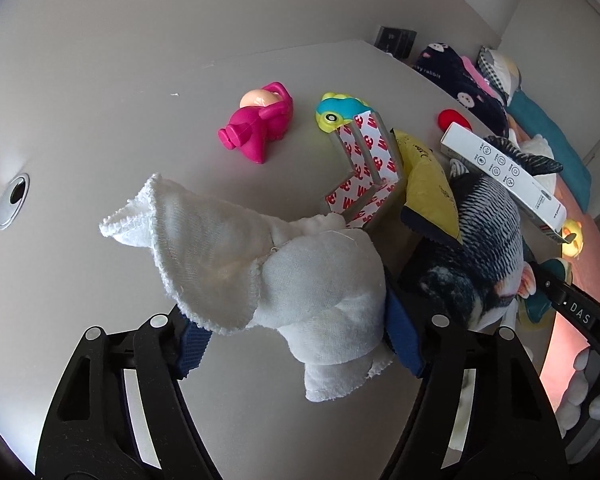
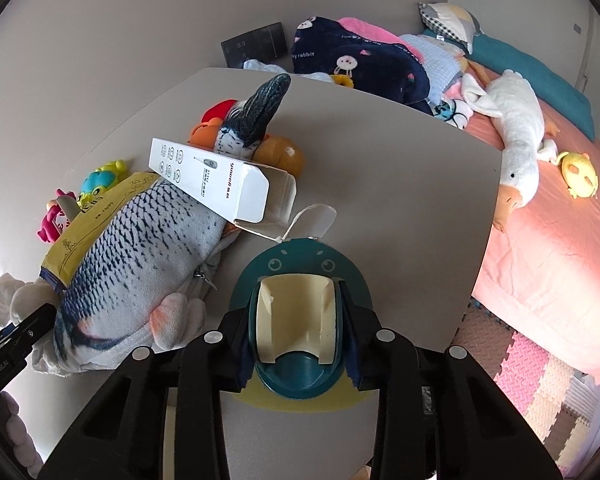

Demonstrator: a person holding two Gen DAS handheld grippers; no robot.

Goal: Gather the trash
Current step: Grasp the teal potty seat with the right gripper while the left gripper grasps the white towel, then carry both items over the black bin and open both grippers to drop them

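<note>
- While both tools sit low over the grey worktop (image 1: pixel 100 120), the left hand-held gripper (image 1: pixel 292 340) is clamped on a crumpled white cloth (image 1: pixel 284 272), blue pads pressed against its bunched lower end on either side.
- The right hand-held gripper (image 2: pixel 298 344) grips a teal holder with a cream insert (image 2: pixel 296 320), fingers against both its sides.
- Just beyond the cloth stands a bent strip of red-and-white tape backing (image 1: pixel 364 172), touching a yellow packet (image 1: pixel 428 188).
- A plush fish (image 2: pixel 140 264) lies beside the holder, with a white carton (image 2: pixel 212 184) resting across it, one end flap open.
- A pink toy (image 1: pixel 260 124) and a blue-and-yellow toy (image 1: pixel 336 112) sit farther back.
- To the right, a white plush goose (image 2: pixel 516 136) lies on the pink bed (image 2: pixel 548 248).
</note>
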